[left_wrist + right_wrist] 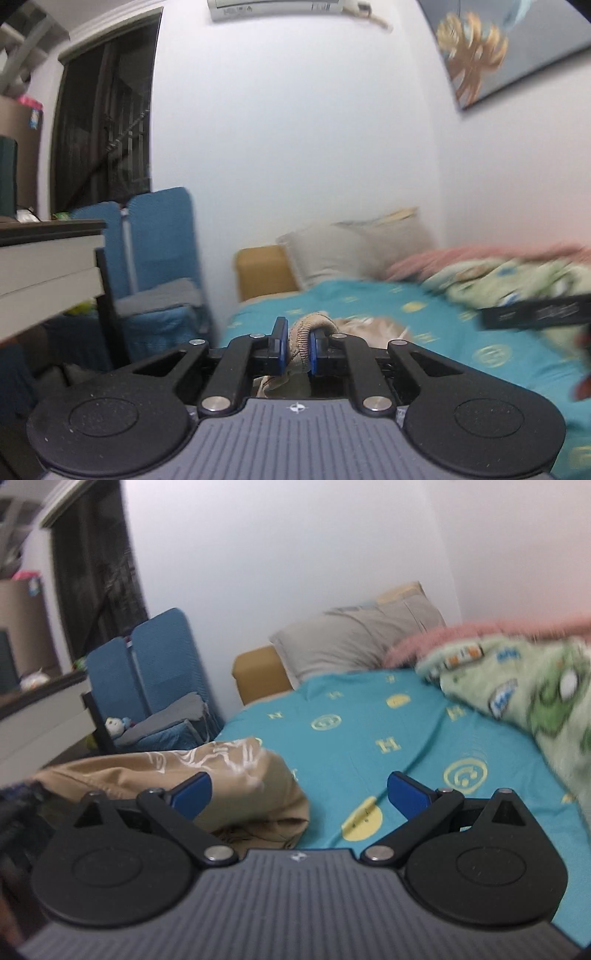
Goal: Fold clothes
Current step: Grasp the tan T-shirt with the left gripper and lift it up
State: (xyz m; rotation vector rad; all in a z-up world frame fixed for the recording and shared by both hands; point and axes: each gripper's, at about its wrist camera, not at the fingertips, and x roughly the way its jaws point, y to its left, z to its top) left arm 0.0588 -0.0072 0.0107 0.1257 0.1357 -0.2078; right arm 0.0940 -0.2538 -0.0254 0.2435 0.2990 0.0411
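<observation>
Tan garment (229,775) lies bunched at the near left of the teal bedsheet (369,720), its ribbed hem clamped in the left gripper (297,345) apparently for lifting, while the right gripper (299,794) hangs spread apart nearby, empty.

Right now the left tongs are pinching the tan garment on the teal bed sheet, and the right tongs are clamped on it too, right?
Not quite. The right tongs are open, holding nothing, as the right wrist view shows. The left tongs do pinch the tan garment above the teal bed sheet.
</observation>
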